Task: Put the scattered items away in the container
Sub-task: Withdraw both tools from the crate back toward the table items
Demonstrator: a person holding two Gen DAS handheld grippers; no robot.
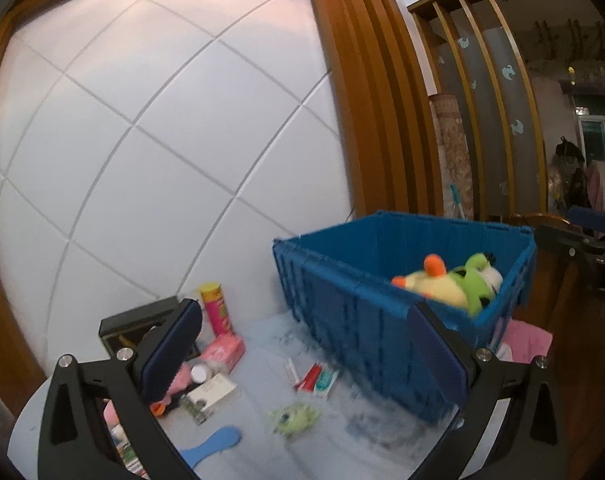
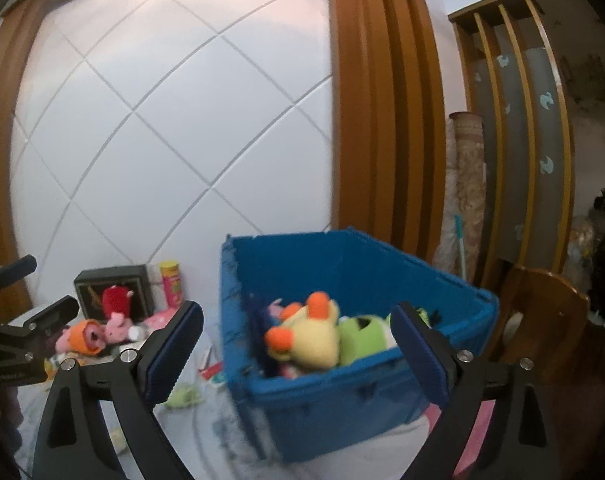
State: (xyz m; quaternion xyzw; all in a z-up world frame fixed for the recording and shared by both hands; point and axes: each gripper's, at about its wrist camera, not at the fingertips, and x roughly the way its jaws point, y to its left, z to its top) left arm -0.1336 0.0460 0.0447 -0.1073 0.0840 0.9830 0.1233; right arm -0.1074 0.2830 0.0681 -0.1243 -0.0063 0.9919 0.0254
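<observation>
A blue crate [image 2: 342, 368] sits on a pale bench [image 1: 262, 432] against a white tiled wall [image 1: 142, 140], holding a yellow duck toy [image 2: 314, 336] with orange beak and feet and a green plush toy [image 2: 362, 336] pressed against it. Both grippers hang empty, jaws spread wide. The right gripper [image 2: 298, 356] hovers in front of and above the crate's near wall; the left gripper [image 1: 302, 356] is poised over the clutter to the crate's left.

Loose items lie scattered on the bench outside the crate: a small green plush monster [image 1: 292, 420], a red and green tube [image 1: 316, 376] just beside the crate's side, a white card [image 1: 212, 390], a blue paddle-shaped piece [image 1: 214, 442] and a pink packet [image 1: 222, 354]. A pink and yellow snack can [image 1: 216, 308] stands upright near the wall, next to a dark box [image 2: 112, 290]. Pink pig toys [image 2: 114, 328] and an orange-hooded one [image 2: 84, 334] lie in front of that box. A pink cloth [image 1: 526, 340] shows past the crate's right corner, and a wooden chair [image 2: 542, 320] stands to the right of the bench.
</observation>
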